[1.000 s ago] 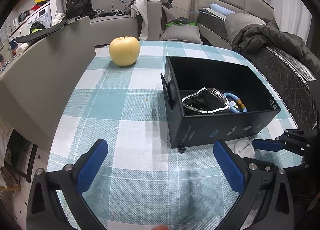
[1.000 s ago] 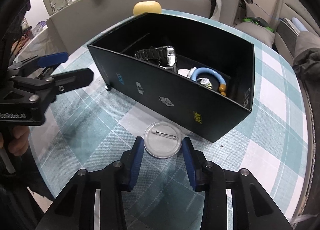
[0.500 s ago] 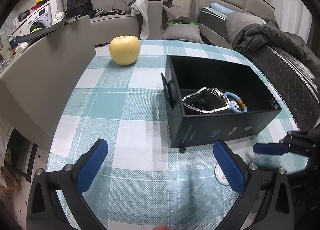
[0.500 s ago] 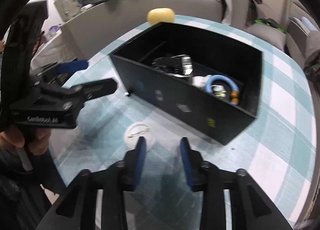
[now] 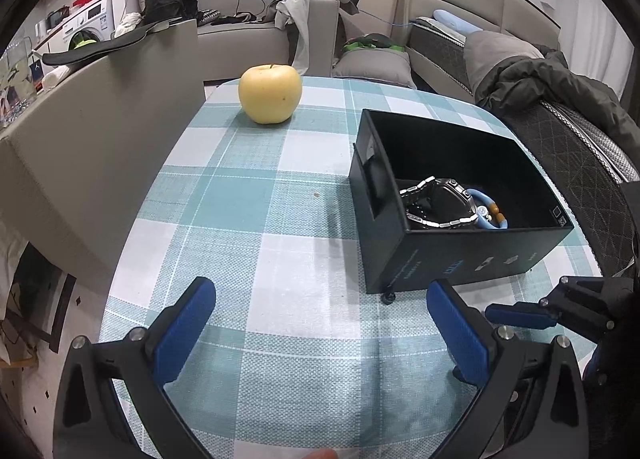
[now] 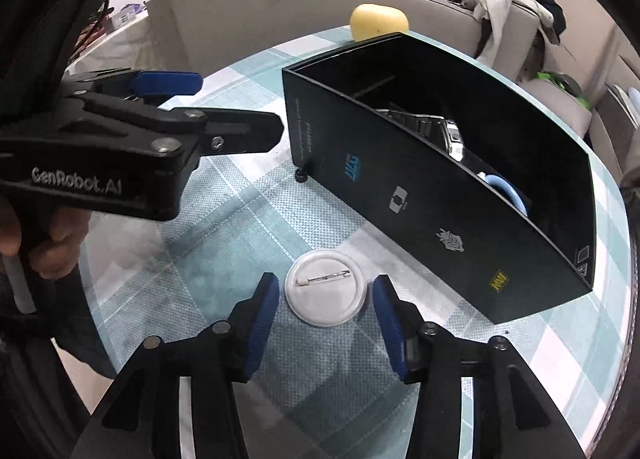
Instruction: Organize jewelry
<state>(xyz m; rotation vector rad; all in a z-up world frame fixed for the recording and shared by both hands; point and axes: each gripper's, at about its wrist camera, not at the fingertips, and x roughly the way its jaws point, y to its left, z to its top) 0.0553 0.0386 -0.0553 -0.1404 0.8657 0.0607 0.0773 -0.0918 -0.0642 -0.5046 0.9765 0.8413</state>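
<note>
Right hand-held gripper open, straddling pin badge on table, empty; next: close, lift into black box. Left hand-held gripper wide open, idle.

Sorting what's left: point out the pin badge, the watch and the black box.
pin badge [image 6: 325,288], right wrist view, white back.
watch [image 5: 440,203], left wrist view, dark face.
black box [image 6: 400,195], right wrist view, near wall.

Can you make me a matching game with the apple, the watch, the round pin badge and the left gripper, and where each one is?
Things:
1. apple
2. watch
3. pin badge
4. left gripper

Places:
A. between the right gripper's open fingers
B. inside the black box
C. open over bare tablecloth
D. far side of the table

Pairs: 1-D, 2-B, 3-A, 4-C
</note>
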